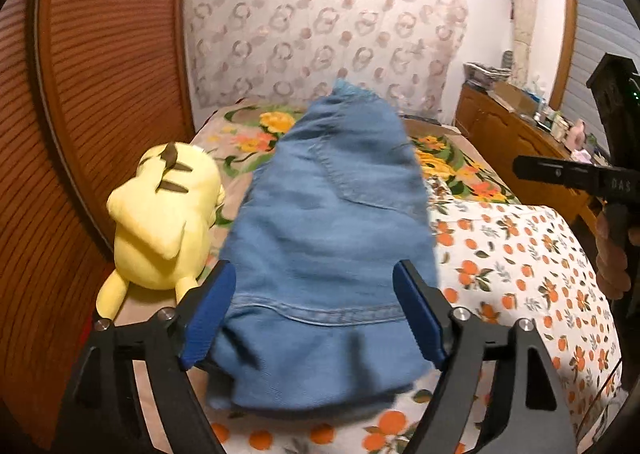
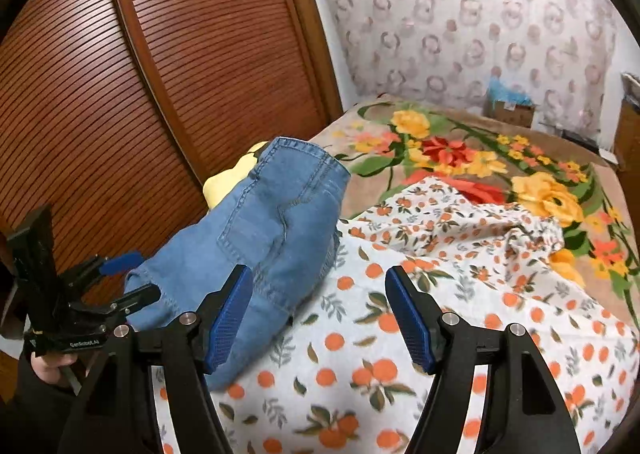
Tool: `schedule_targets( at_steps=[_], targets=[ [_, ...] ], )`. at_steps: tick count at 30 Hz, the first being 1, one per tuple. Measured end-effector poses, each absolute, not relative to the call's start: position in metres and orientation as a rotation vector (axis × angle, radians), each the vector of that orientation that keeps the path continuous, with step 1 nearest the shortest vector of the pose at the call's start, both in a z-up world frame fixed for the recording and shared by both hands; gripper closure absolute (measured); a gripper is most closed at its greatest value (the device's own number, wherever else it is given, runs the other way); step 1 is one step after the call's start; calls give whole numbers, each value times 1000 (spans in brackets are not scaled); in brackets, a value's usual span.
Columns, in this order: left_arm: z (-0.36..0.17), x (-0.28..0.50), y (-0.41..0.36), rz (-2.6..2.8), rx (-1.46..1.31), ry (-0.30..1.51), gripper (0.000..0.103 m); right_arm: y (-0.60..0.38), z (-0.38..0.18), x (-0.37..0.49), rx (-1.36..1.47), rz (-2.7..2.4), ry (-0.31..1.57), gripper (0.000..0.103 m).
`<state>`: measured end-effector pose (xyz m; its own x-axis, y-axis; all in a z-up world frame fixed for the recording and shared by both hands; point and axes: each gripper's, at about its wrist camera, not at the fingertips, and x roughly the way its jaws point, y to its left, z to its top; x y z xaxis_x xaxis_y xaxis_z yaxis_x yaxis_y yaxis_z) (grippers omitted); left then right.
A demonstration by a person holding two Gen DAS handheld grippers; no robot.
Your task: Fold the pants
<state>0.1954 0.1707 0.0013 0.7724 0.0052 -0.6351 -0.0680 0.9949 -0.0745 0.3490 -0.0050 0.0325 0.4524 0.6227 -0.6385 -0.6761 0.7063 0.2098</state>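
The blue denim pants [image 1: 320, 254] lie bunched in a folded heap on the orange-print sheet [image 1: 520, 274]. My left gripper [image 1: 314, 270] is open, its blue pads wide apart on either side of the near end of the pants without pressing on the cloth. In the right wrist view the pants [image 2: 272, 238] lie at the left, and the left gripper [image 2: 134, 278] shows at their near end. My right gripper [image 2: 319, 272] is open over the sheet [image 2: 400, 374] with nothing between its fingers; its left finger overlaps the pants' edge. The right gripper [image 1: 536, 169] also shows at the left wrist view's right edge.
A yellow plush toy [image 1: 160, 213] lies left of the pants, beside the brown slatted wardrobe door [image 1: 100, 93]. A floral blanket [image 2: 480, 165] covers the far part of the bed. A wooden dresser [image 1: 512, 133] with clutter stands right of the bed. A cardboard box [image 2: 508, 109] sits by the far wall.
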Motion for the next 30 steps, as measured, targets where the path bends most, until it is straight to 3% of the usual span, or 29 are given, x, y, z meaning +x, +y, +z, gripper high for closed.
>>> schedule_targets(
  at_steps=[6, 9, 30],
  targets=[
    [18, 180, 130, -33, -56, 650, 20, -47, 45, 295, -69, 779, 691, 32],
    [27, 172, 108, -67, -41, 627, 12, -70, 51, 269, -51, 758, 660, 32],
    [78, 83, 5, -105, 8, 472, 11, -166, 63, 99, -9, 471, 427, 32]
  ],
)
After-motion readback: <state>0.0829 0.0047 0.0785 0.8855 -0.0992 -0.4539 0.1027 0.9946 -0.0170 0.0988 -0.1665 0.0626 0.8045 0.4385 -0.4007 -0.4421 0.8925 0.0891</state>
